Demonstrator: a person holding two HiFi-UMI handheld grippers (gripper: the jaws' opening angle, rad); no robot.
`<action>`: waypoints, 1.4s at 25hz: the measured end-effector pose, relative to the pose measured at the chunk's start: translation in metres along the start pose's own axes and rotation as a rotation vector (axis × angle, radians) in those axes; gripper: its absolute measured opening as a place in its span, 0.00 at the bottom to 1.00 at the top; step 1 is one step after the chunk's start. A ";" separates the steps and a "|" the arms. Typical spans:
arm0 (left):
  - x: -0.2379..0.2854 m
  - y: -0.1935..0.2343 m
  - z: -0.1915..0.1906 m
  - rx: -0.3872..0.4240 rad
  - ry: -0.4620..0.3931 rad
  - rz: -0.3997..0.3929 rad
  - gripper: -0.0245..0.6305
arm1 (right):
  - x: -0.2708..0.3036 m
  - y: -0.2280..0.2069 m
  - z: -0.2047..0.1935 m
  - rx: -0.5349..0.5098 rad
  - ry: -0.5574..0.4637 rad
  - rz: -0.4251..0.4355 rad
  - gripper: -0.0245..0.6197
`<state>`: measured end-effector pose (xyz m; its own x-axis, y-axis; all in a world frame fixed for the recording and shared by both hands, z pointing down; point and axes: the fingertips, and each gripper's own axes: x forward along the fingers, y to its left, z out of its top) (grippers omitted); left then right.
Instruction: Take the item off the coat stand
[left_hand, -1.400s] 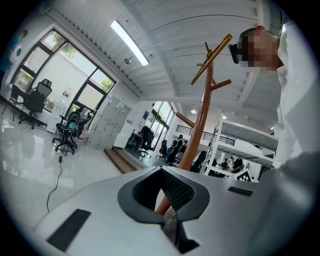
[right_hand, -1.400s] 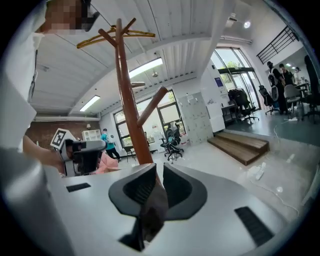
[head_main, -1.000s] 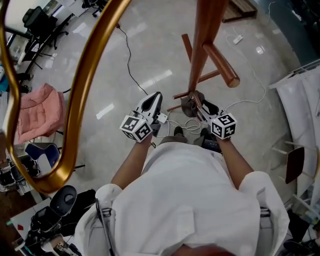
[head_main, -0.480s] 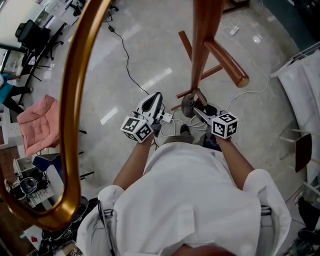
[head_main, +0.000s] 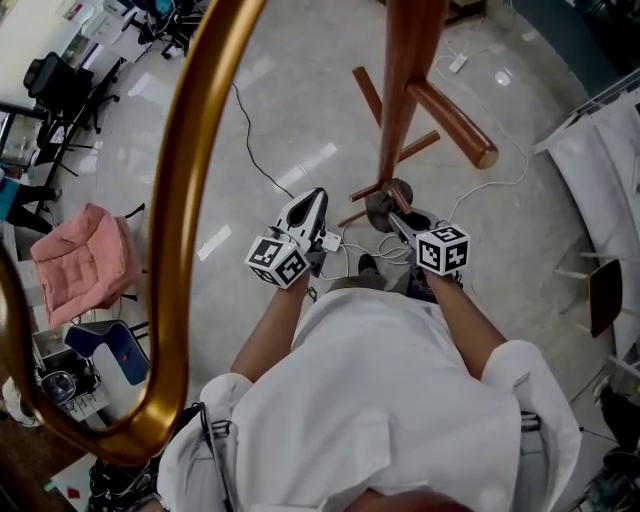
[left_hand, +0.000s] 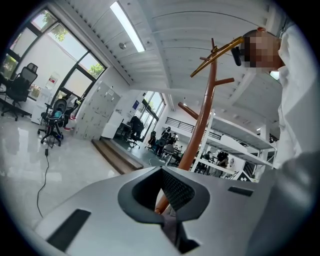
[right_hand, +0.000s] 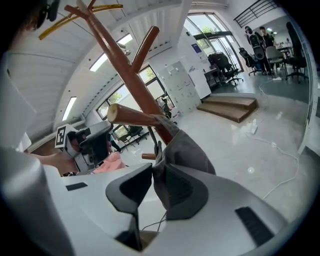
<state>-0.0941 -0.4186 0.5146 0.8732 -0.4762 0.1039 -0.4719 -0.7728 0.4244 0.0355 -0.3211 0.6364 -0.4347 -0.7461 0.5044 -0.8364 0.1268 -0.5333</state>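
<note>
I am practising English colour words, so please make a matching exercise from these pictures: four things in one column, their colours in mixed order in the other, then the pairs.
Things:
1. cloth item
2. cushion
3. coat stand
4. curved bar close to the head camera

Colours:
A. golden
B. grey
C. reddish-brown
D. pink

Pairs: 1-B, 2-D, 3-C, 4-A.
</note>
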 end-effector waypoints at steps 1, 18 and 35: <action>-0.001 0.001 0.000 -0.002 -0.004 0.001 0.06 | -0.001 -0.001 0.002 -0.001 -0.008 -0.003 0.17; -0.003 -0.064 -0.003 -0.006 -0.115 0.070 0.06 | -0.084 0.002 0.015 -0.067 -0.033 0.177 0.15; -0.063 -0.207 -0.074 -0.025 -0.153 0.195 0.06 | -0.245 0.000 0.008 -0.254 -0.132 0.319 0.15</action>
<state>-0.0421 -0.1981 0.4868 0.7362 -0.6749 0.0500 -0.6252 -0.6500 0.4320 0.1444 -0.1433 0.5073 -0.6524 -0.7184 0.2414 -0.7297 0.5094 -0.4560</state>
